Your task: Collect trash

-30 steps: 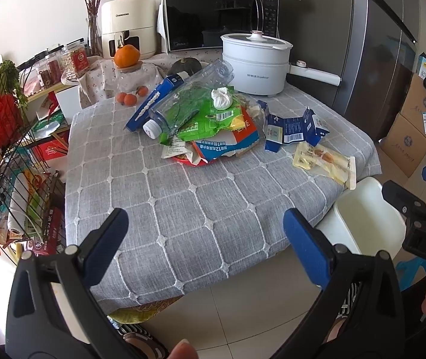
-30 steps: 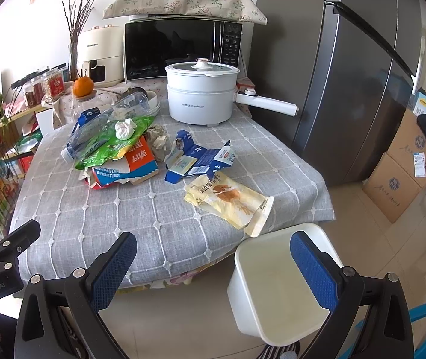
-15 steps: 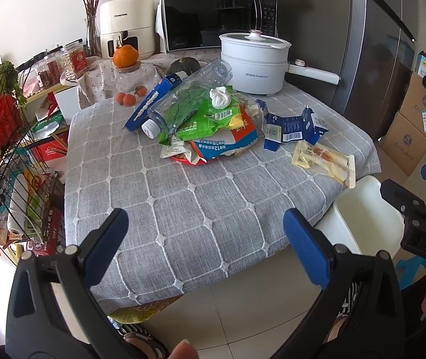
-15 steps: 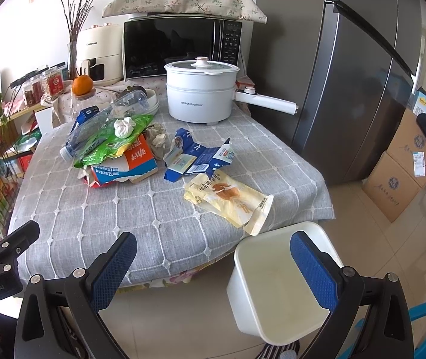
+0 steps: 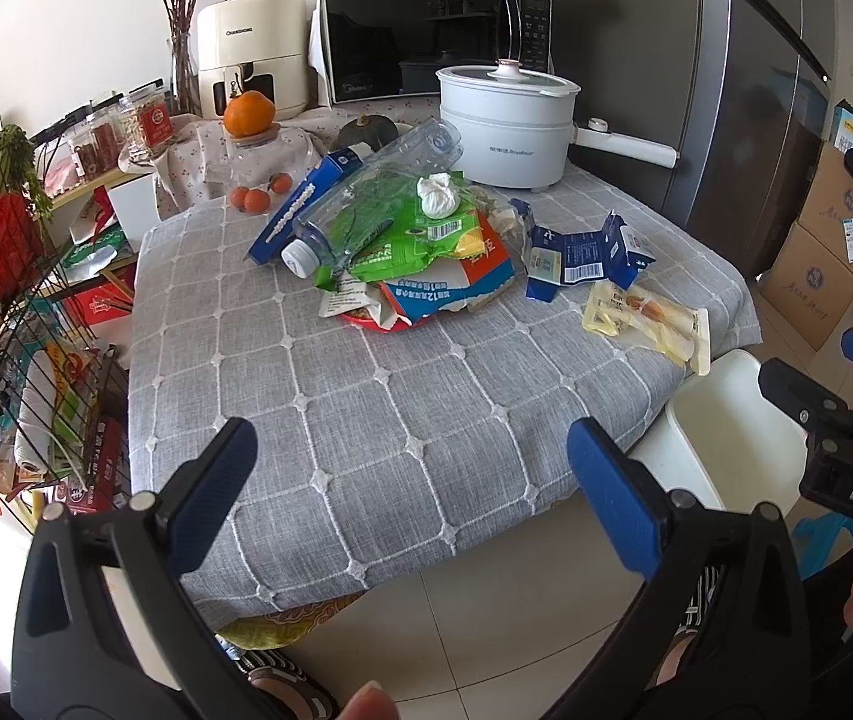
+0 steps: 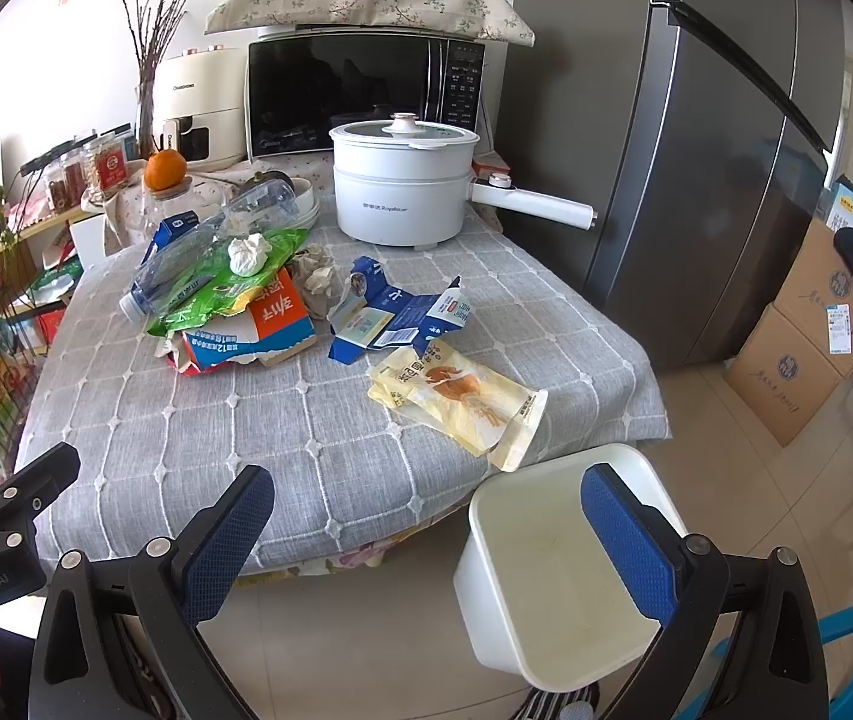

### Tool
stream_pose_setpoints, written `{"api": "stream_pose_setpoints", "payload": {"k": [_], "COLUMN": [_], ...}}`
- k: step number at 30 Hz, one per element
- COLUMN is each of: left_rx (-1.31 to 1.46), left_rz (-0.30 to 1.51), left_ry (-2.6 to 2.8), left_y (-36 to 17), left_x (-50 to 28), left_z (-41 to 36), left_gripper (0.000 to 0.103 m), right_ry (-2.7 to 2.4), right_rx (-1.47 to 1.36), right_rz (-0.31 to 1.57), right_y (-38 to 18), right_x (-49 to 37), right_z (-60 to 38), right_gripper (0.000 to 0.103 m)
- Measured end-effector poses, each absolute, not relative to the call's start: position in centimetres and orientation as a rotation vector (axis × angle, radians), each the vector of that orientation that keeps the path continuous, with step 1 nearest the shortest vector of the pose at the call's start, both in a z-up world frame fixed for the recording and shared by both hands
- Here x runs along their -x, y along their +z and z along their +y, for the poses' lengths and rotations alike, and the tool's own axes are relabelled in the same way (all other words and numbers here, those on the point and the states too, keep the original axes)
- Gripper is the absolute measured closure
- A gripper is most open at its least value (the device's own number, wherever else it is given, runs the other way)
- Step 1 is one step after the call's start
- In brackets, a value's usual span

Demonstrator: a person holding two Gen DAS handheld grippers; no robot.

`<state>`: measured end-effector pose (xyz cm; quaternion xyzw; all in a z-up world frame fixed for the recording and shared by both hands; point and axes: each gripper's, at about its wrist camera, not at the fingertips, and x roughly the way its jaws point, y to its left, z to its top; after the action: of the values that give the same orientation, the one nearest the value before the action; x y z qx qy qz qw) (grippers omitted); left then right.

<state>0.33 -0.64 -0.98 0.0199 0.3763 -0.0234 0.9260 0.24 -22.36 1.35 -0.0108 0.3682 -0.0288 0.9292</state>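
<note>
1. Nothing on the table has moved since the earlier frames; both views only creep slightly, table contents sitting marginally lower and nearer in frame.
2. Left gripper (image 5: 411, 468) at the bottom of its view, blue pads spread wide, holding nothing; it hangs over the near edge of the grey checked tablecloth (image 5: 318, 396).
3. Right gripper (image 6: 426, 510) at the bottom of its view, pads likewise wide apart and empty; it sits between the table edge and the white bin (image 6: 552, 576), lower right of the frame.
4. Trash pile is centre frame in the left view: clear plastic bottle (image 5: 366, 198) lying on its side across a green wrapper (image 5: 408, 240); crumpled white tissue (image 5: 438, 195) on top; torn orange and blue carton (image 5: 462, 285) underneath; red plate (image 5: 366, 319) edge showing at the bottom of the pile.
5. Long blue box (image 5: 300, 204) leans against the pile's left side.
6. Flattened blue carton (image 6: 396, 318) lies just right of the pile; crumpled brown paper (image 6: 318, 276) between the two.
7. Yellow snack bag (image 6: 456, 402) lies near the table's right edge, its end overhanging just above the bin.
8. White electric pot (image 6: 402, 180) at the back of the table, upper centre; microwave (image 6: 360, 96) behind it; orange (image 6: 165, 171) upper left.
</note>
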Motion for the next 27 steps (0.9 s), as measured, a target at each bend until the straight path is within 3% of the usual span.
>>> {"api": "stream_pose_setpoints", "payload": {"k": [27], "left_rx": [-0.043], "left_rz": [0.779], "left_ry": [-0.046], "left_y": [-1.06], "left_x": [-0.31], "left_z": [-0.79], "left_gripper": [0.0], "right_ry": [-0.06], "right_rx": [0.026], "right_rz": [0.758], "right_y": [0.98], "right_x": [-0.19], "right_z": [-22.35], "right_gripper": [0.0]}}
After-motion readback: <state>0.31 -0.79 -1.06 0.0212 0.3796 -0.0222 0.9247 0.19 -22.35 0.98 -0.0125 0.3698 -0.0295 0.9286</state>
